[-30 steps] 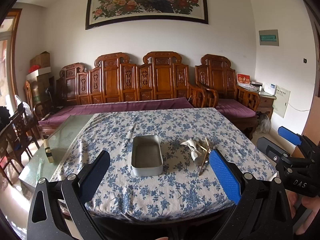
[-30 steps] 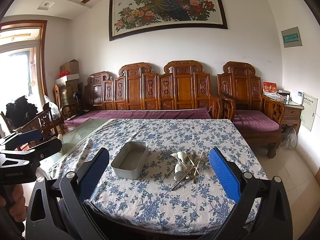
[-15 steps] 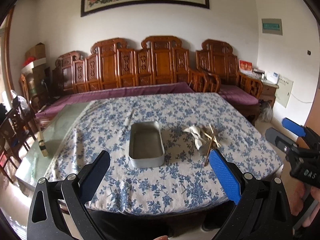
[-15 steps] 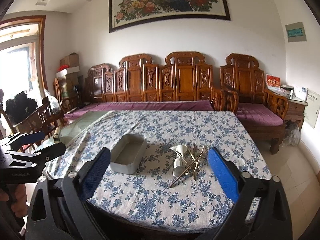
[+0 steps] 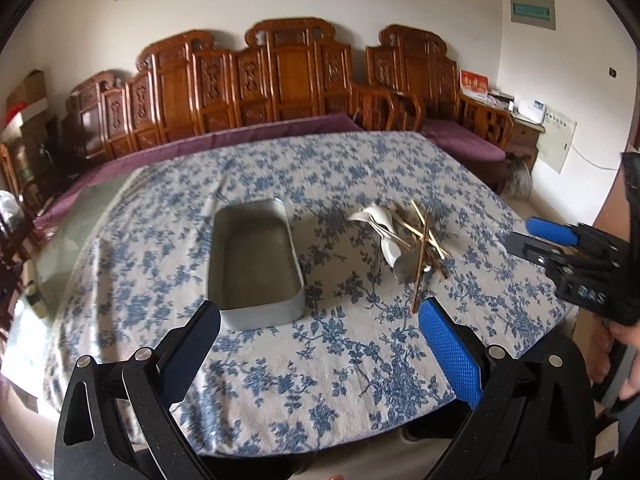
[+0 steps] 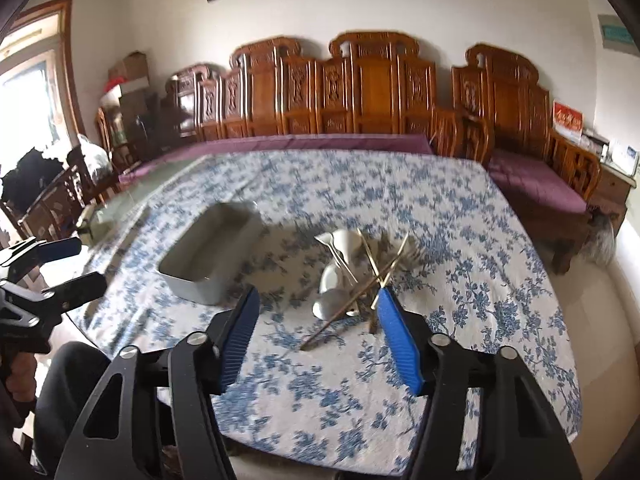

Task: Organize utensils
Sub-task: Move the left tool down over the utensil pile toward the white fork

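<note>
An empty rectangular metal tray (image 5: 256, 264) (image 6: 212, 252) lies lengthwise on the flowered tablecloth. To its right is a pile of utensils (image 5: 404, 240) (image 6: 356, 276): white spoons, a metal spoon and crossed chopsticks. My left gripper (image 5: 318, 312) hovers wide open just short of the tray's near end, holding nothing. My right gripper (image 6: 318, 298) hangs just short of the pile with its jaws closing. The chopstick ends show between its blue pads (image 6: 400, 340), which press on nothing. Each gripper also shows in the other's view: right gripper (image 5: 520, 234), left gripper (image 6: 90, 264).
The tablecloth (image 5: 320, 380) covers most of the table, and bare glass (image 6: 120, 200) shows at its left end. A carved wooden bench (image 5: 280, 80) with purple cushions runs behind. A person's hand (image 5: 624, 360) holds the right gripper.
Both grippers have come forward and down towards the table, so the tray and pile look larger and nearer. The right gripper's jaws have narrowed; the left's stay wide.
</note>
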{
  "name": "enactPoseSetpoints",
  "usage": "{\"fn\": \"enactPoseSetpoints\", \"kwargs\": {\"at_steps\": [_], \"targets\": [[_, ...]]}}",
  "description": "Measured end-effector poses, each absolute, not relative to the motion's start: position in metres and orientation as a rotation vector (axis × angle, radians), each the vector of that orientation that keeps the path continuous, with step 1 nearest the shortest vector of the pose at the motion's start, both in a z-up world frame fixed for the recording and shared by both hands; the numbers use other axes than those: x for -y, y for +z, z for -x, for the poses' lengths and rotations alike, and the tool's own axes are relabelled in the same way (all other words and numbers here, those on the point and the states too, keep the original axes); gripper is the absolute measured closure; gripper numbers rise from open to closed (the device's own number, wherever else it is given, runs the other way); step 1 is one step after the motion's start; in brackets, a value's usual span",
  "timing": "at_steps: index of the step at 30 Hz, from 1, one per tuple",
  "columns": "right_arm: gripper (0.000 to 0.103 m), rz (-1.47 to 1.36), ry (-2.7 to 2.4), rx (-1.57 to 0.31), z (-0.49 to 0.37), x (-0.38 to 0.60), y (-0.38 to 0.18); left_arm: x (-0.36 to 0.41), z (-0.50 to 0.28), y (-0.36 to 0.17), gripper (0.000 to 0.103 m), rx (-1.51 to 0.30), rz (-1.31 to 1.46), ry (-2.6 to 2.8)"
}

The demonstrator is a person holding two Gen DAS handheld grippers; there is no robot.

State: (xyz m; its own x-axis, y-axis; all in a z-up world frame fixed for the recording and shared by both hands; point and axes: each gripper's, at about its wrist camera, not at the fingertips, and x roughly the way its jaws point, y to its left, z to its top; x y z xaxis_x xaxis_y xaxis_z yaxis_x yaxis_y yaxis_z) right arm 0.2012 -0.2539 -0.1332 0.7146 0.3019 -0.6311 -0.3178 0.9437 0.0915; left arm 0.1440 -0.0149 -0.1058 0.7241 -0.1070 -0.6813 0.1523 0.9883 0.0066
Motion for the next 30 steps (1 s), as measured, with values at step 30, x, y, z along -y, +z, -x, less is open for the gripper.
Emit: {"fn": "enactPoseSetpoints", "kwargs": {"at_steps": [30], "targets": [[0.08,-0.069,0.276,-1.0,-0.337,0.242,-0.275,0.044,-0.201,-0.185,0.007,-0.898,-0.101,-0.192]]}}
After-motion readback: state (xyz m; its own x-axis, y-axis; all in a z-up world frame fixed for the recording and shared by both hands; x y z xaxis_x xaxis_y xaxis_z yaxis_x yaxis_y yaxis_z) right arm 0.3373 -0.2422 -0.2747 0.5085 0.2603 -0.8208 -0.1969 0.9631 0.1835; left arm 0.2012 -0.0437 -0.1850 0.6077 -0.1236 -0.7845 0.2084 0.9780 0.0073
